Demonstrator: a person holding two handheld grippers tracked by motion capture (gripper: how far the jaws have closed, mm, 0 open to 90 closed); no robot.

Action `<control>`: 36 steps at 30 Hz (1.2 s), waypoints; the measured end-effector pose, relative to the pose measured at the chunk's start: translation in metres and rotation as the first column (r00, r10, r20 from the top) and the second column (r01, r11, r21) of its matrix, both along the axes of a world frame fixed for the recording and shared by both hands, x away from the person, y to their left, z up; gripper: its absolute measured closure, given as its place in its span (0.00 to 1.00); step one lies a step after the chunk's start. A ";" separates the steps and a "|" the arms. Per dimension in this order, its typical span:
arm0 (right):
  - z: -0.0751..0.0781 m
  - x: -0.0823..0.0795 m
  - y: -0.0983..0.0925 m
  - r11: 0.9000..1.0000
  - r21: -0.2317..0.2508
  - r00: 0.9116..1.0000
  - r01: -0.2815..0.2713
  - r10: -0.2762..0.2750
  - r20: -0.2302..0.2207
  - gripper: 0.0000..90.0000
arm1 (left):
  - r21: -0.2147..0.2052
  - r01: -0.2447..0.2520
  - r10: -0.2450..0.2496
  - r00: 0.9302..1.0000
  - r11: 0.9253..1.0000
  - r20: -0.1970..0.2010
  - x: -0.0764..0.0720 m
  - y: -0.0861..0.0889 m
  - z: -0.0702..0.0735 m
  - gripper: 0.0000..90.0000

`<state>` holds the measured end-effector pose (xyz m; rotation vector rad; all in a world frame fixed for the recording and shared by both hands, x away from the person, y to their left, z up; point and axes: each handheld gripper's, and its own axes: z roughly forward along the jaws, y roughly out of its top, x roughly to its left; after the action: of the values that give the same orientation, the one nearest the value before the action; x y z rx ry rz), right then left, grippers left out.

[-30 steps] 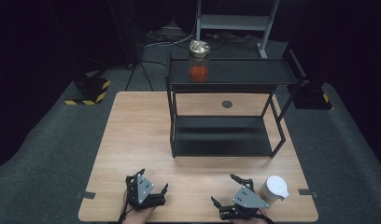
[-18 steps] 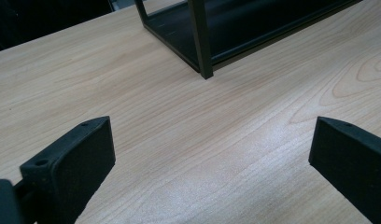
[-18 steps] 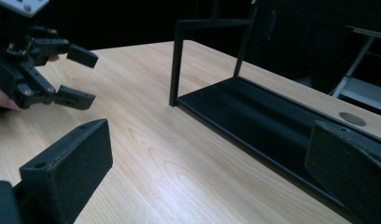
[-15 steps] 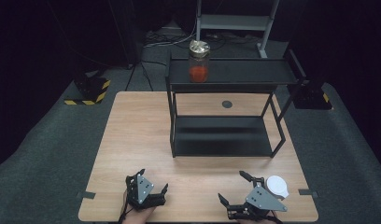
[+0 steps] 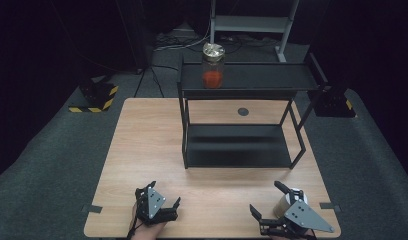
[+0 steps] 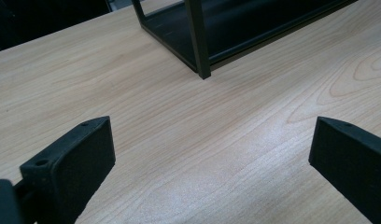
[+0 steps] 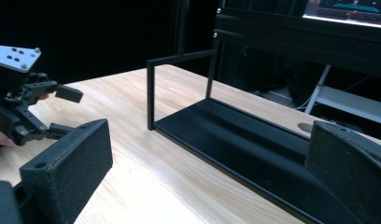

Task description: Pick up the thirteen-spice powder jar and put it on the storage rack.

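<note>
A glass jar (image 5: 213,66) with a gold lid and orange-red contents stands on the top shelf of a black metal rack (image 5: 262,79). My left gripper (image 5: 166,196) rests at the table's front edge, left of centre. Its jaws are wide open over bare wood (image 6: 212,144). My right gripper (image 5: 267,199) sits at the front right, also open with nothing between its jaws (image 7: 212,154). A white paper cup (image 5: 287,199) stands right beside it, partly hidden under its grey plate. The right gripper view looks across at the left gripper (image 7: 30,105) and the rack's lower shelf (image 7: 235,135).
The rack's front-left post (image 6: 198,37) stands just ahead of the left gripper. A round grommet (image 5: 243,111) sits in the wooden table (image 5: 142,145) behind the rack. Dark carpet surrounds the table, with a yellow-and-black striped base (image 5: 97,97) at the back left.
My right gripper has shifted right, so its plate now covers part of the white cup. The left gripper has stayed where it was.
</note>
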<state>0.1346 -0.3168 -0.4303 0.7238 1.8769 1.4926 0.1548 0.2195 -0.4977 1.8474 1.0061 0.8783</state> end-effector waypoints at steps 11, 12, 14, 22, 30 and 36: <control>-0.001 -0.010 -0.027 0.997 -0.008 0.997 0.082 -0.082 -0.011 0.00 | -0.002 0.006 -0.006 1.000 1.000 -0.001 0.000 0.001 0.000 0.00; -0.002 -0.011 -0.030 0.996 -0.011 0.996 0.091 -0.091 -0.010 0.00 | 0.000 0.006 -0.006 1.000 1.000 -0.001 0.000 0.001 0.000 0.01; -0.005 -0.014 -0.037 0.993 -0.008 0.993 0.115 -0.115 -0.012 0.00 | 0.007 0.008 -0.008 1.000 1.000 0.000 0.000 0.000 0.000 0.00; -0.010 -0.019 -0.046 0.989 -0.015 0.989 0.145 -0.145 -0.021 0.00 | 0.023 0.013 -0.014 1.000 1.000 0.003 0.000 -0.002 0.001 0.01; -0.015 -0.020 -0.049 0.987 -0.019 0.987 0.159 -0.159 -0.032 0.00 | 0.018 0.013 -0.013 1.000 1.000 0.004 0.000 -0.001 0.000 0.00; -0.023 -0.020 -0.051 0.983 0.001 0.981 0.185 -0.185 -0.054 0.00 | 0.018 0.013 -0.013 1.000 1.000 0.004 0.000 -0.001 0.000 0.00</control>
<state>0.1146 -0.3681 -0.4530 0.9236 1.7910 1.3740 0.1546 0.2186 -0.4976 1.8640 0.9853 0.8856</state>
